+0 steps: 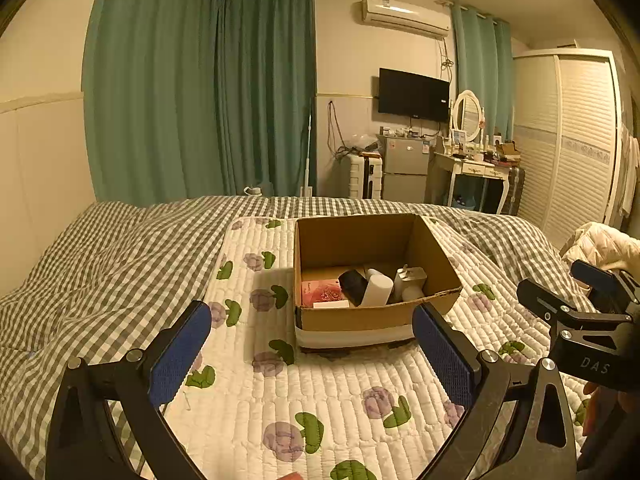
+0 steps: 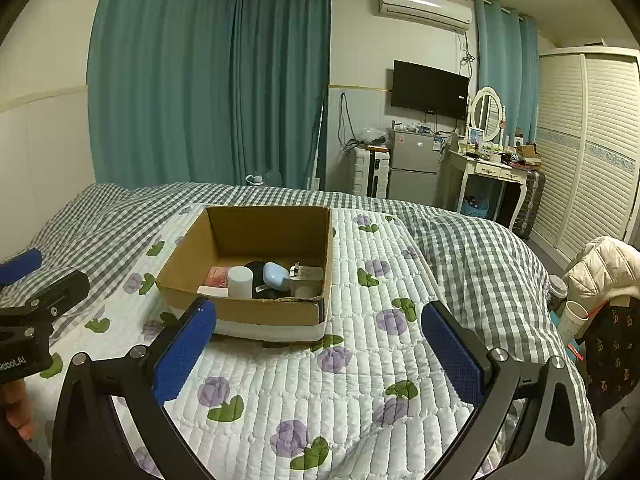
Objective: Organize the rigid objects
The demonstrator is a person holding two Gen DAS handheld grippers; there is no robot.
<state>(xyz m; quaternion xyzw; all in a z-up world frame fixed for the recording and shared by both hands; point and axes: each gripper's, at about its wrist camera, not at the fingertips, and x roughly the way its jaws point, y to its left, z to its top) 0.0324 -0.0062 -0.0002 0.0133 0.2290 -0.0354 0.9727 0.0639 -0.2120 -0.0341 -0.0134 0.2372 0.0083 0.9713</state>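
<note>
Open corrugated cardboard box (image 2: 256,276) sat on the quilted floral pad (image 2: 360,360) on the bed, holding a white cylinder (image 2: 240,282), pale-blue rounded case (image 2: 276,275), black oval item (image 2: 256,268), pink flat pack (image 1: 320,292) and metallic boxy piece (image 2: 306,274). Left gripper (image 1: 312,344) and right gripper (image 2: 320,340) hovered in front of it, blue textured fingers (image 2: 184,352) spread wide, gripping nothing.
</note>
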